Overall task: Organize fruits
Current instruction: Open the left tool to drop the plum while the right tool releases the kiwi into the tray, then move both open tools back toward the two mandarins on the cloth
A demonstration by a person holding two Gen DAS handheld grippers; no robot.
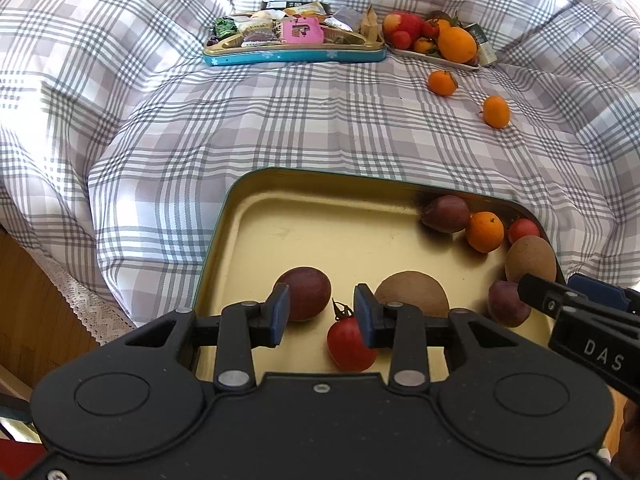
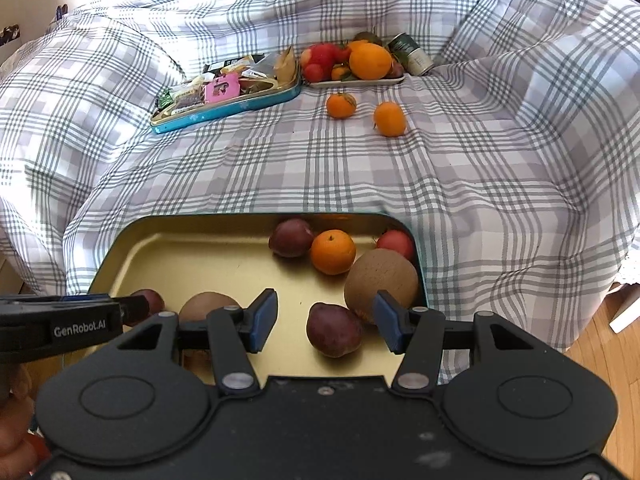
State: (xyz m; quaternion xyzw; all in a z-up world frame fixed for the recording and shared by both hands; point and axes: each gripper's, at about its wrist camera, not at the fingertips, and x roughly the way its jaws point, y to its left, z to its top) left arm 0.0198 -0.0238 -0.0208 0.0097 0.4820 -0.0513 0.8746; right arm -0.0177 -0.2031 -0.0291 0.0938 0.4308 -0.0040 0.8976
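A gold tin tray (image 1: 320,232) lies on the checked cloth and holds several fruits. My left gripper (image 1: 322,314) hovers open over its near side. A red tomato (image 1: 350,344) lies on the tray floor just below and between the pads, close to the right one and not squeezed. A purple fruit (image 1: 306,294) and a brown kiwi (image 1: 412,296) lie just beyond the fingers. My right gripper (image 2: 326,320) is open over the tray's (image 2: 200,256) right part, with a purple fruit (image 2: 334,330) loose between its pads. Behind it sit a big kiwi (image 2: 380,280), a small orange (image 2: 333,252) and another tomato (image 2: 395,244).
At the back stand a teal tin of snacks (image 1: 294,36), a white plate piled with fruit (image 1: 432,36) and a small can (image 1: 482,44). Two loose oranges (image 1: 442,82) (image 1: 496,111) lie on the cloth. Wooden floor shows past the cloth's edges.
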